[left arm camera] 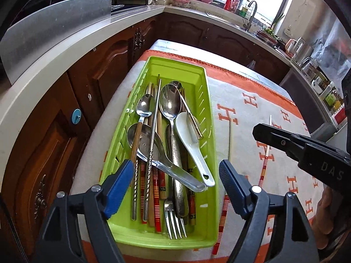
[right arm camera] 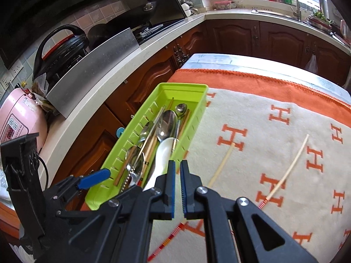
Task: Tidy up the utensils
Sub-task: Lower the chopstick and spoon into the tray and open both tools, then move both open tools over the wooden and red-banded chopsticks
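**Two wrist views over one tray**

The left wrist camera looks steeply down and forward, close above the green tray (left arm camera: 153, 236), its claw (left arm camera: 175, 188) framing it. The right wrist camera sits to the tray's right, lower and further back, facing forward-left. Both share the tray (right arm camera: 153, 100), the blanket (left arm camera: 252, 114) and each other's claw.

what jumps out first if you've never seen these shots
The bright lime-green tray, piled with metal spoons, chopsticks, a fork and a white ceramic spoon, sits along the left edge of the white-and-orange H-patterned cloth. Two pale chopsticks with red-striped ends lie loose on the cloth to the tray's right. The left claw hovers wide open over the tray's near end, and the right claw is nearly closed and empty.
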